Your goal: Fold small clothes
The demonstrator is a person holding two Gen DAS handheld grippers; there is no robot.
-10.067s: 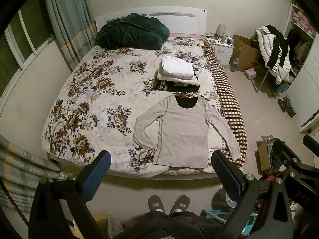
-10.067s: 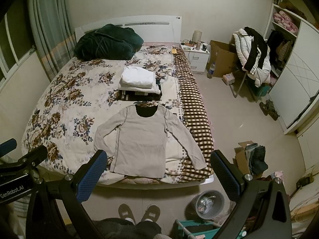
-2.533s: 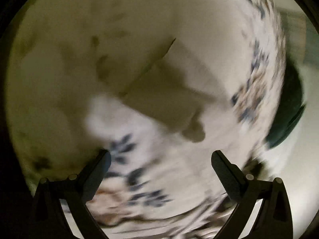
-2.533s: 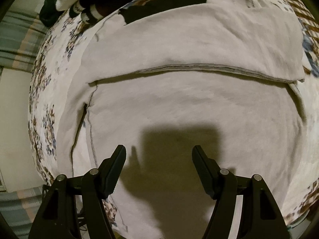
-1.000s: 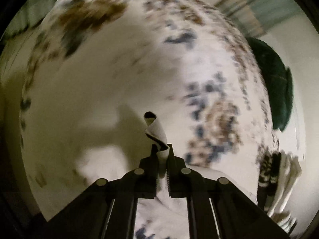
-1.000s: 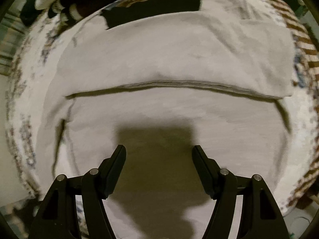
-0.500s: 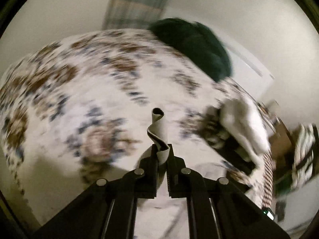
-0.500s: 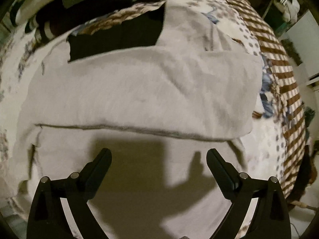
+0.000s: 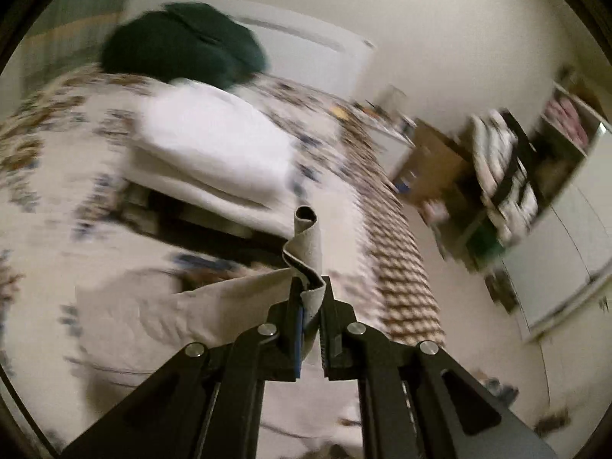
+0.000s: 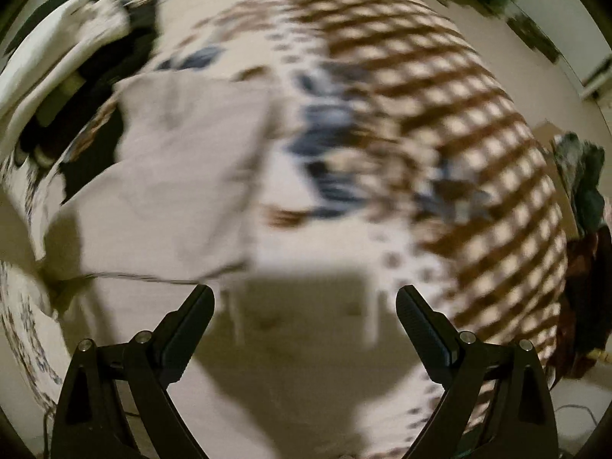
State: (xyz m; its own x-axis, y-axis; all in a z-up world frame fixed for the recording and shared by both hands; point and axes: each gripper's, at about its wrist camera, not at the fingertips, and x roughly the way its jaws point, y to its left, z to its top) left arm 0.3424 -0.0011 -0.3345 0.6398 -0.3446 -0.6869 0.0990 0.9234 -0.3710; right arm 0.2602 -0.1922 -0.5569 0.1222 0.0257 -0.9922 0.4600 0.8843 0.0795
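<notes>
While your left gripper (image 9: 310, 294) is pinched tight on the beige shirt's sleeve cuff (image 9: 304, 246), the cuff curls up out of the closed jaws in a wavy fold. Sleeve fabric trails down and left from the jaws to the beige shirt (image 9: 160, 313), which lies on the floral bedspread (image 9: 46, 141). Behind it sits a stack of folded clothes (image 9: 206, 160), white on top, dark pieces under. A dark green blanket (image 9: 183, 44) is heaped at the headboard end. Brown checked bed edge (image 9: 397, 252) runs along the right, floor and a cluttered chair (image 9: 501, 183) beyond. Left view is motion-blurred.

Your right gripper (image 10: 305, 306) has its jaws spread wide, nothing between them. It hangs over the shirt (image 10: 172, 176), near the garment's right side, its shadow falling on the cloth just ahead of the fingertips. A folded-over edge with a seam line (image 10: 153, 277) crosses just beyond the left finger. Checked blanket (image 10: 478, 134) fills the right side. Folded stack (image 10: 49, 65) shows top left. Heavy blur here too; cannot tell whether the fingers touch the fabric.
</notes>
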